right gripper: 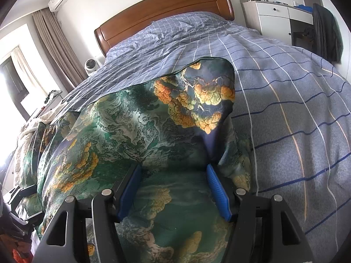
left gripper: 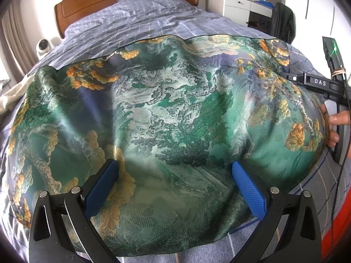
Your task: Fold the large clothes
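Green satin garment (left gripper: 166,118) with orange cloud print lay spread across the checked bedspread (right gripper: 285,109), wrinkled, far right corner bunched up. Looked like one fold at most was in, hard to tell from here; most of the folding was left. Left gripper (left gripper: 175,188) sat over the near edge, jaws wide apart, cloth under them, nothing pinched. Right gripper (right gripper: 173,188) was roughly half open over the near right part of the cloth, blue pads (right gripper: 217,195) straddling fabric; looked like no pinch either.
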Demonstrator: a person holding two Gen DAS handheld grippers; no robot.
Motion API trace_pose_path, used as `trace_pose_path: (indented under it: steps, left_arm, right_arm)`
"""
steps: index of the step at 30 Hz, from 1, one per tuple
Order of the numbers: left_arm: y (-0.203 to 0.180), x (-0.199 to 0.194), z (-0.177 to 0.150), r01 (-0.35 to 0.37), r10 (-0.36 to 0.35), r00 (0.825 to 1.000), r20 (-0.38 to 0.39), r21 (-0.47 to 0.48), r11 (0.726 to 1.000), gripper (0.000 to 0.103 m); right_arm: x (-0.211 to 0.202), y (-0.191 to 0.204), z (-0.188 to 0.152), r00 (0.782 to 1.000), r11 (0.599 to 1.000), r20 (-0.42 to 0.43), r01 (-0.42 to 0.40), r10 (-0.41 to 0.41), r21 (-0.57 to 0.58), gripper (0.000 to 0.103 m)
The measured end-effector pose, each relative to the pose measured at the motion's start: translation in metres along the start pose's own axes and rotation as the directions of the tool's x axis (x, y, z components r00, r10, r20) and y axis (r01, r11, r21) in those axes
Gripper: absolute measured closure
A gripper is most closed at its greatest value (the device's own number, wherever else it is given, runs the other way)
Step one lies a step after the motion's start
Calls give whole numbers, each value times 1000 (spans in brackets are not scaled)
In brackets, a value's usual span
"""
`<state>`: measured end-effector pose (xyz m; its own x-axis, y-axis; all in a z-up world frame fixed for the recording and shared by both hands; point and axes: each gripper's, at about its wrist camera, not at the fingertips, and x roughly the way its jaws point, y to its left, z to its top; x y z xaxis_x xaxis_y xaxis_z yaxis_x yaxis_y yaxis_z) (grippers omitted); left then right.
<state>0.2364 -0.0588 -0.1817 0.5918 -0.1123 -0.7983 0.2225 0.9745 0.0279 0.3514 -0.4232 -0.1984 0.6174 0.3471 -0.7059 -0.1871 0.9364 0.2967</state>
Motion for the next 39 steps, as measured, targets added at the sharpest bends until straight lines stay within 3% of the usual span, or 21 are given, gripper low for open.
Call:
trace_pose_path:
  steps: [4, 6, 9, 12, 15, 17, 19, 21, 23, 26, 30, 32, 34, 37, 39]
  left_arm:
    - [5, -10, -6, 29, -29, 1000, 2, 5, 1000, 1]
    - [12, -24, -12, 69, -69, 998, -2, -10, 998, 1]
    - [21, -46, -22, 110, -110, 994, 8, -61, 992, 1]
    - [28, -58, -23, 158, -153, 987, 46, -139, 978, 2]
    - [30, -54, -9, 139, -123, 989, 82, -225, 965, 3]
    - [29, -43, 1, 121, -106, 992, 73, -248, 961, 4]
    - [22, -25, 9, 103, -96, 995, 40, -234, 967, 5]
    - [3, -9, 8, 16, -15, 1000, 8, -131, 991, 4]
    - [-8, -1, 2, -33, 34, 999, 19, -53, 998, 2]
    - [-2, 3, -2, -3, 4, 1000, 18, -87, 996, 2]
    - [0, 4, -1, 3, -1, 1000, 17, -75, 997, 1]
    - [2, 0, -2, 18, -17, 1000, 12, -65, 998, 1]
    - [6, -9, 0, 24, -24, 1000, -8, -52, 998, 3]
    - [17, -36, 12, -40, 39, 999, -15, -66, 997, 17]
    - [27, -66, 29, -20, 22, 1000, 22, -105, 994, 17]
  right_arm:
    - [-19, 1, 4, 1000, 1000, -11, -7, 7, 4, 40]
    - [-50, -6, -2, 1000, 999, 19, -23, 22, 26, 40]
    - [-102, -24, -27, 997, 996, 75, -32, 26, 78, 39]
    - [-136, -36, -58, 998, 994, 53, -37, 32, 102, 39]
    - [-151, -33, -84, 989, 974, 28, -147, 145, 170, 36]
    - [-144, -30, -91, 973, 939, 33, -227, 226, 258, 27]
    - [-122, -33, -94, 962, 882, 34, -263, 272, 391, 27]
    - [-97, -37, -94, 955, 824, 47, -277, 293, 495, 27]
    - [-77, -39, -87, 962, 791, 77, -261, 263, 554, 25]
    - [-57, -45, -77, 977, 737, 124, -213, 174, 642, 24]
    - [-39, -58, -74, 973, 656, 214, -217, 86, 723, 28]
    - [-35, -56, -72, 974, 661, 219, -202, 58, 722, 54]
    - [-40, -50, -65, 973, 712, 225, -188, 44, 676, 66]
    - [-62, -26, -51, 971, 818, 237, -155, 23, 554, 71]
    - [-79, -2, -35, 967, 897, 254, -115, 3, 427, 71]
